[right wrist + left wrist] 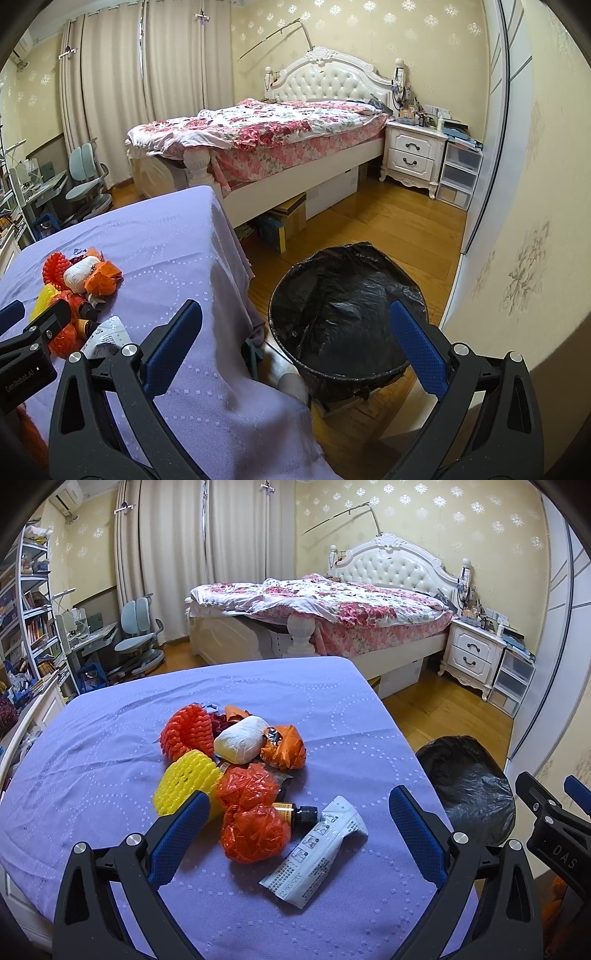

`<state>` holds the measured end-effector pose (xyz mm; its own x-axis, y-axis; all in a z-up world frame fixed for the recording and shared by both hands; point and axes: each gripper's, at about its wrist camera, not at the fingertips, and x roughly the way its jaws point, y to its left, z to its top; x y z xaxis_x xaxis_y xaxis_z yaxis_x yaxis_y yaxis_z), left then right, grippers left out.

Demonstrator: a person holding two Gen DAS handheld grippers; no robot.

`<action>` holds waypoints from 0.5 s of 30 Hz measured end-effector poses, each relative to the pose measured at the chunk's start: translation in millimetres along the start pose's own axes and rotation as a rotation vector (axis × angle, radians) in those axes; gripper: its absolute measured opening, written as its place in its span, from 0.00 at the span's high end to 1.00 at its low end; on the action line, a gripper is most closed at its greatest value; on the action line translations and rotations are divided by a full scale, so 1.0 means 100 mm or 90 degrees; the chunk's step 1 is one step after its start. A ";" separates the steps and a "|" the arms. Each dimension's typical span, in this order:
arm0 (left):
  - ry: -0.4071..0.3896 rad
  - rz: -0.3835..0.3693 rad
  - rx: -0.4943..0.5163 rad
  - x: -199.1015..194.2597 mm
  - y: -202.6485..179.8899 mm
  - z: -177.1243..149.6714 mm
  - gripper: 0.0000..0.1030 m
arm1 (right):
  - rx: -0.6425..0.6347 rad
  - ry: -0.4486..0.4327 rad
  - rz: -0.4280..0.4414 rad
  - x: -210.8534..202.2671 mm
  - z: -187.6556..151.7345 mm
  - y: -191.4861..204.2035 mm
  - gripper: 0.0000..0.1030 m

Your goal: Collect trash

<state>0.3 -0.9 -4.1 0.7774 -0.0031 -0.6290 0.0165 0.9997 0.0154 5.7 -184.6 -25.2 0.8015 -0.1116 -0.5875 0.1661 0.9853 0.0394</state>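
The white tube (314, 853) lies on the purple-covered counter (110, 738) between the left gripper (297, 814) fingers, which are spread wide and empty, long axis slanting across them; the right gripper (295, 332), also spread empty, hangs over the black-lined bin (347, 310)

Bedroom. Walls (424, 33): pale yellow paper, white floral motif. Floor (388, 221): honey wood boards. Bed (332, 605) with white tufted headboard and pink floral quilt against far wall; white two-drawer nightstand (472, 653) just beside it. Cream curtains (177, 554) closed. Bookshelf (29, 616), blue-grey chair (136, 635) at left. Even indoor light.
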 end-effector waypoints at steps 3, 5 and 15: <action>0.006 0.002 -0.002 0.05 0.14 -0.12 0.07 | -0.003 0.004 0.001 0.00 -0.04 0.02 0.04; 0.009 0.002 -0.005 0.06 0.20 -0.15 0.08 | -0.005 0.009 0.004 0.01 -0.04 0.04 0.04; 0.027 0.019 -0.014 0.03 0.50 -0.17 0.14 | -0.030 0.024 0.027 0.00 -0.04 0.27 0.04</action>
<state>-7.8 49.4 -18.5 0.7502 0.0274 -0.6606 -0.0203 0.9996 0.0185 8.0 -157.8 -26.9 0.7846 -0.0663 -0.6165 0.1048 0.9941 0.0265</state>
